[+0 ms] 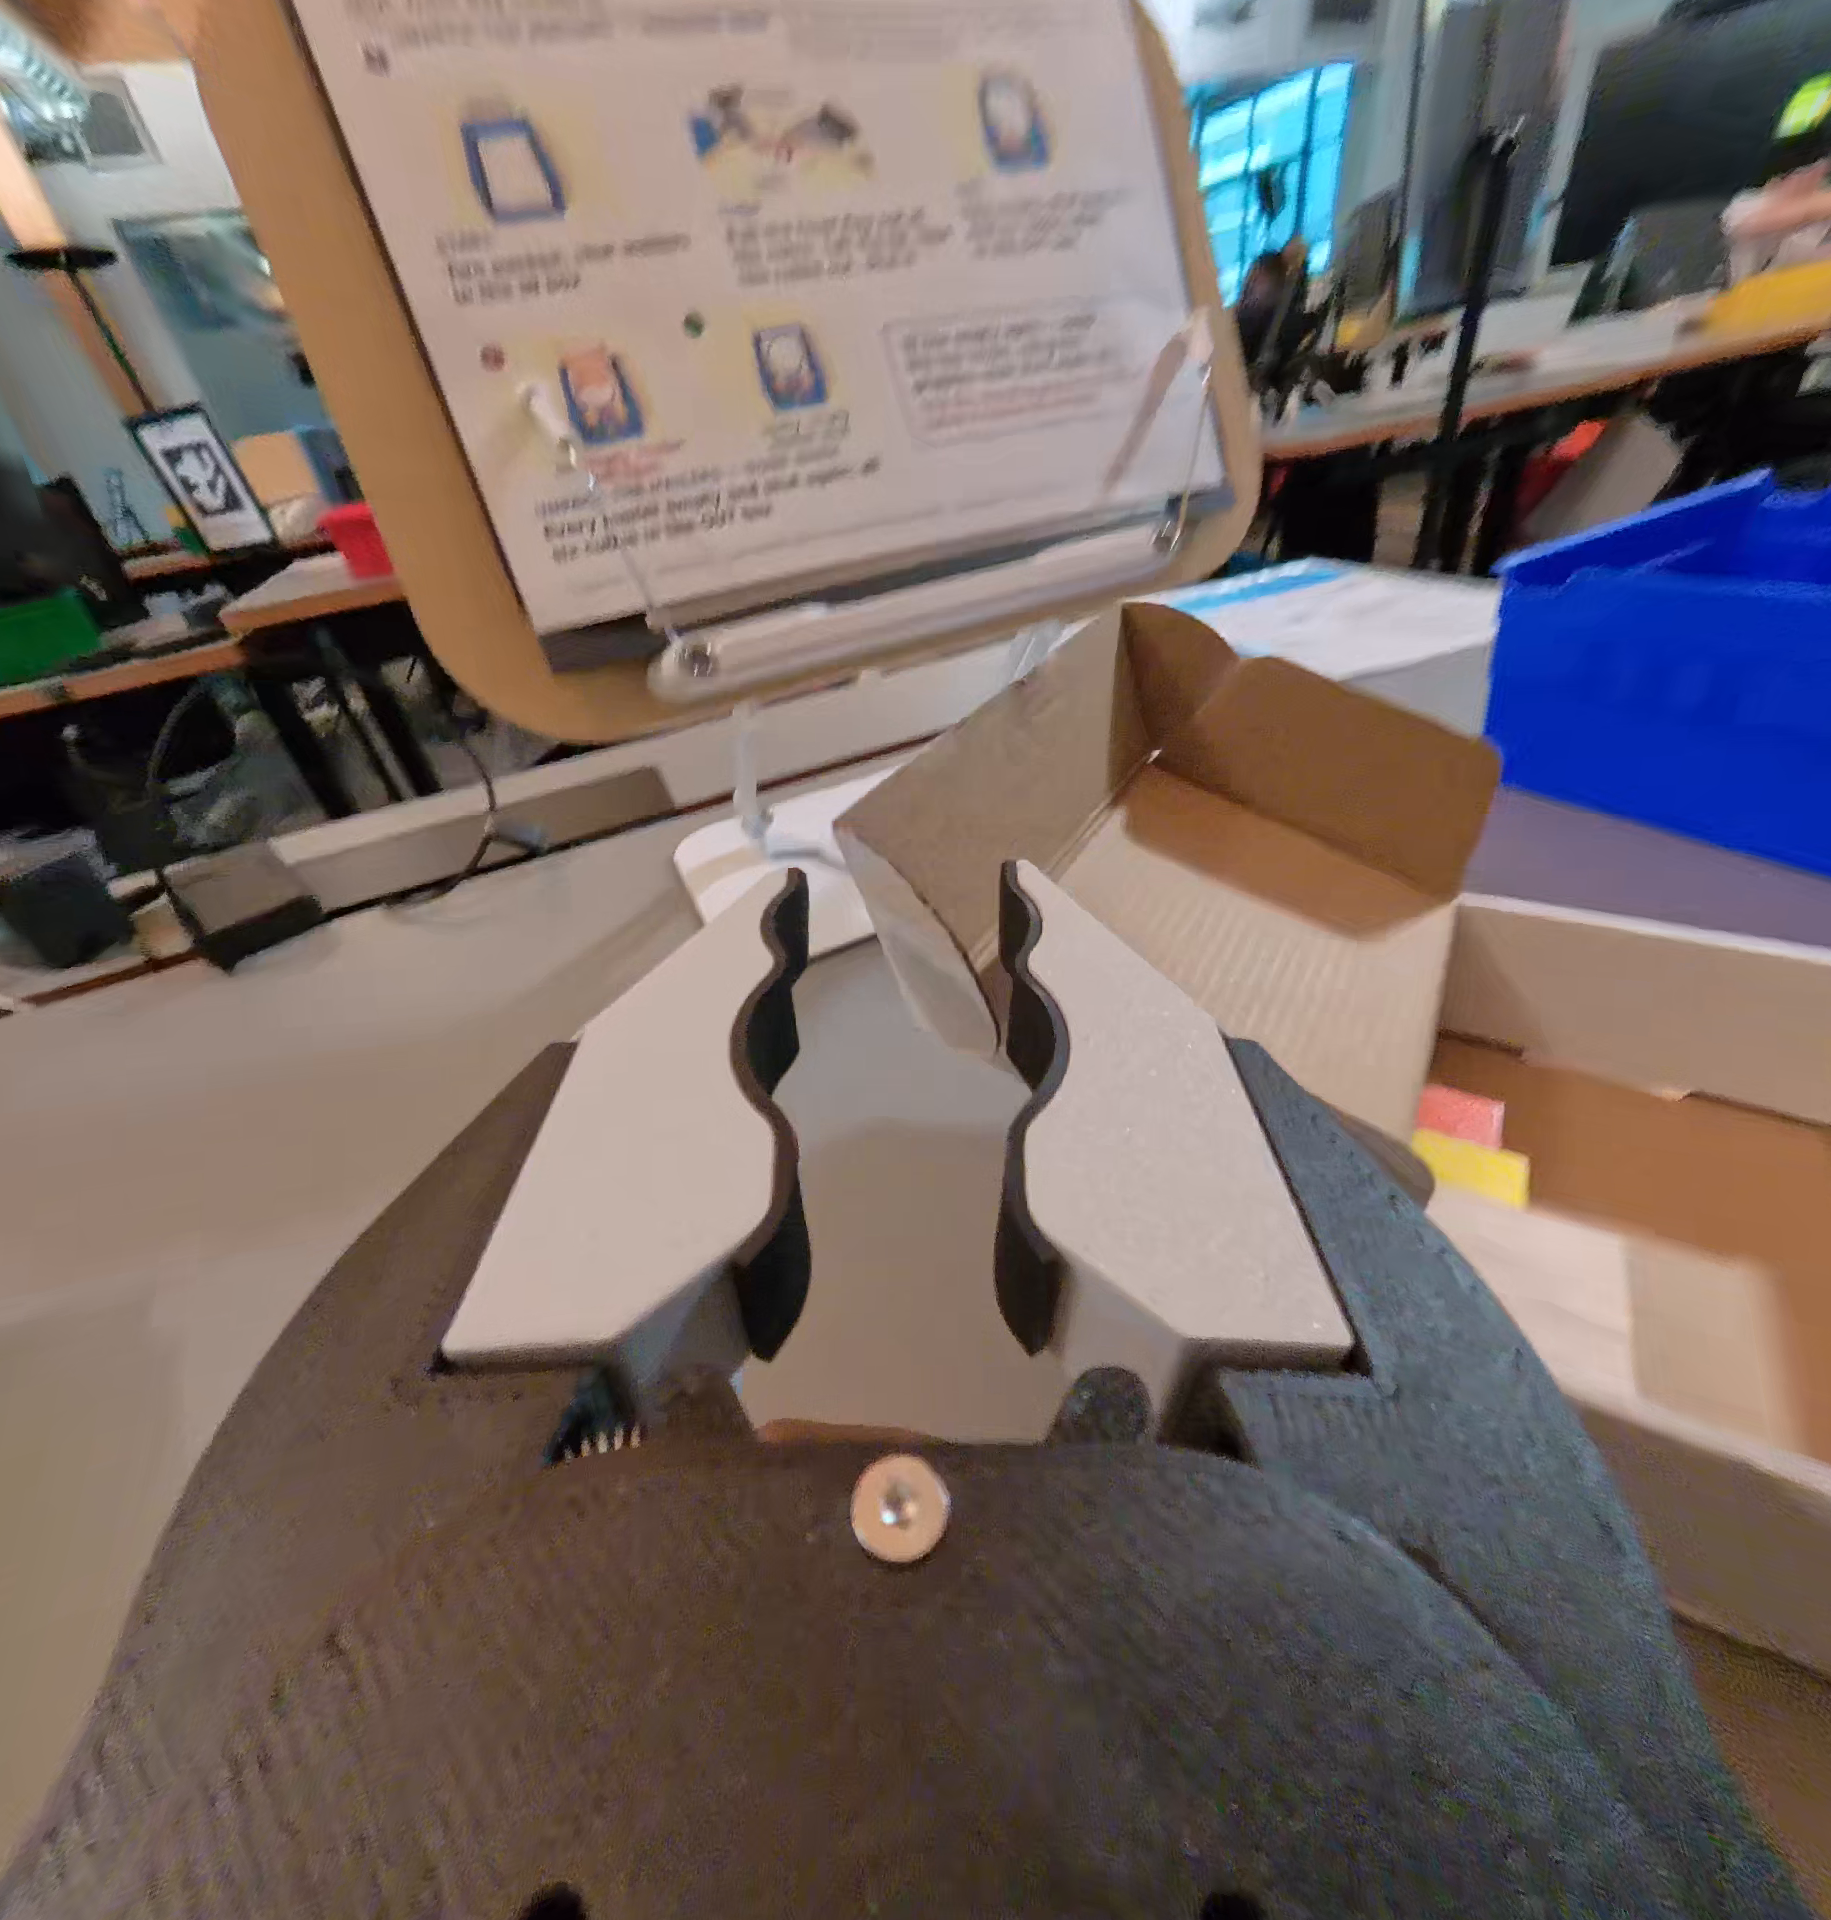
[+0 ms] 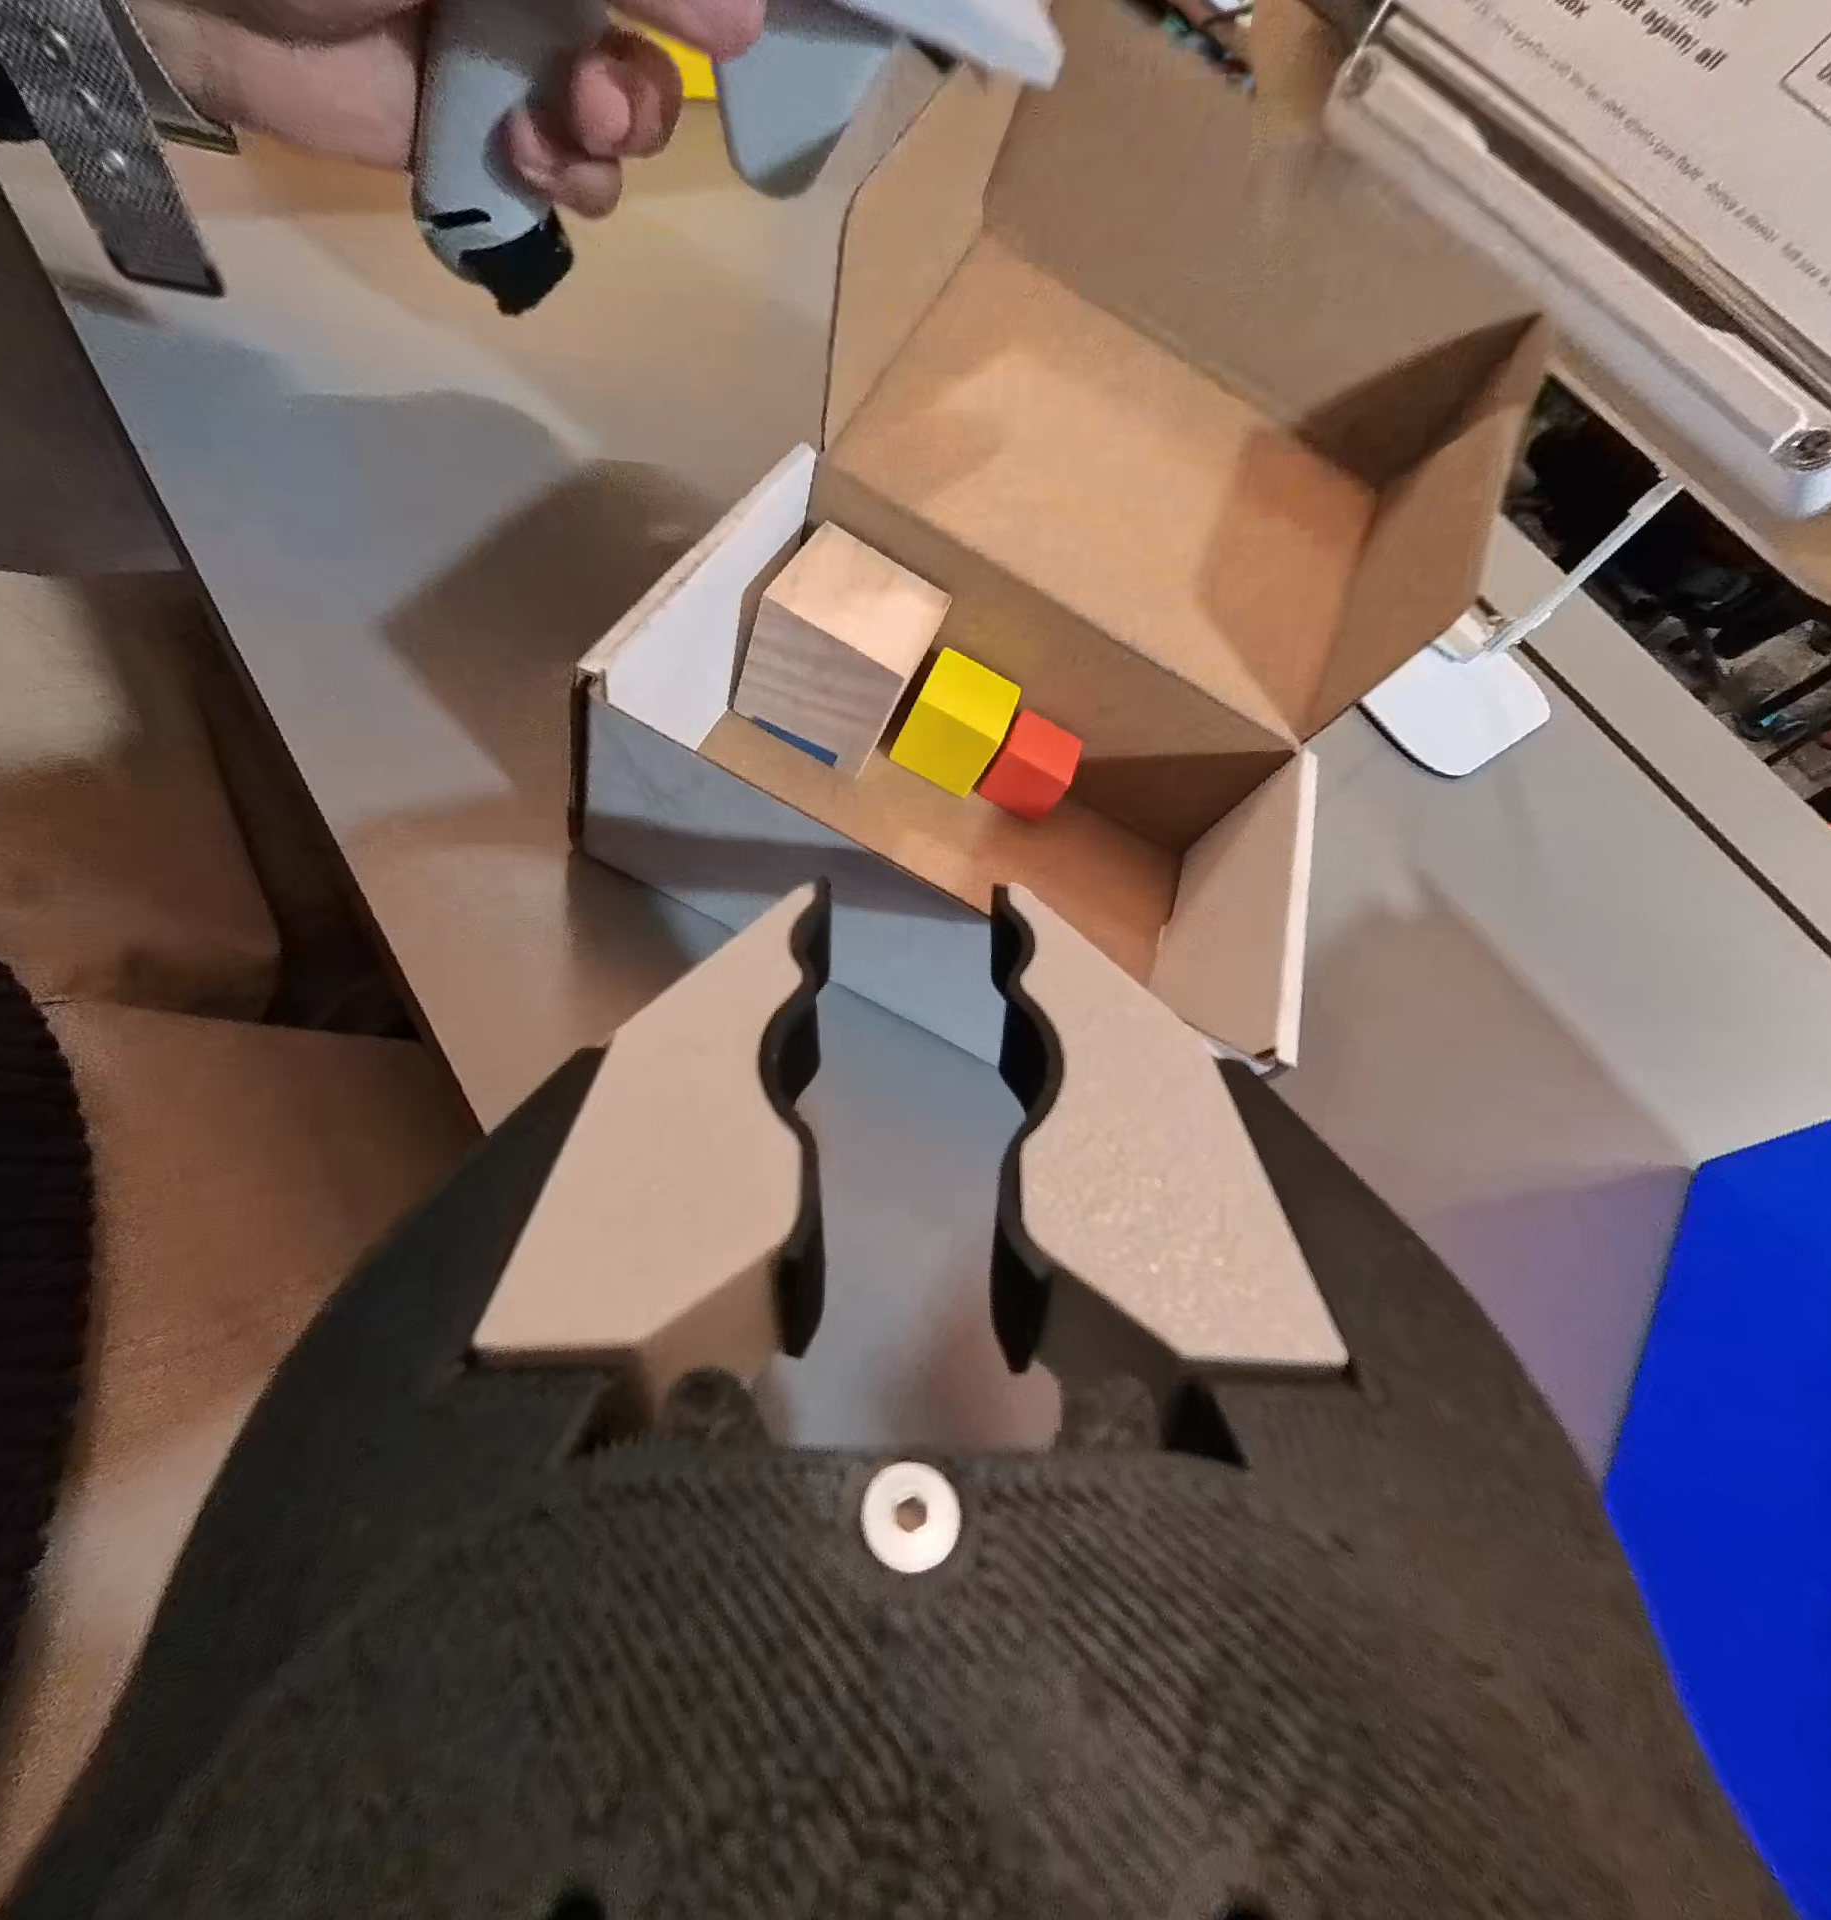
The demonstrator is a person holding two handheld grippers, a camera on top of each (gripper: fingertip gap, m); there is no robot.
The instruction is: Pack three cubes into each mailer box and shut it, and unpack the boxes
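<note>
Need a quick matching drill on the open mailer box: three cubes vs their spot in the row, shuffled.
Items:
1. wooden cube
2. yellow cube
3. red cube

Spots in the mailer box, right wrist view:
A. middle of the row
B. right end of the row
C. left end, beside the box's white side wall

Pairs: 1-C, 2-A, 3-B
</note>
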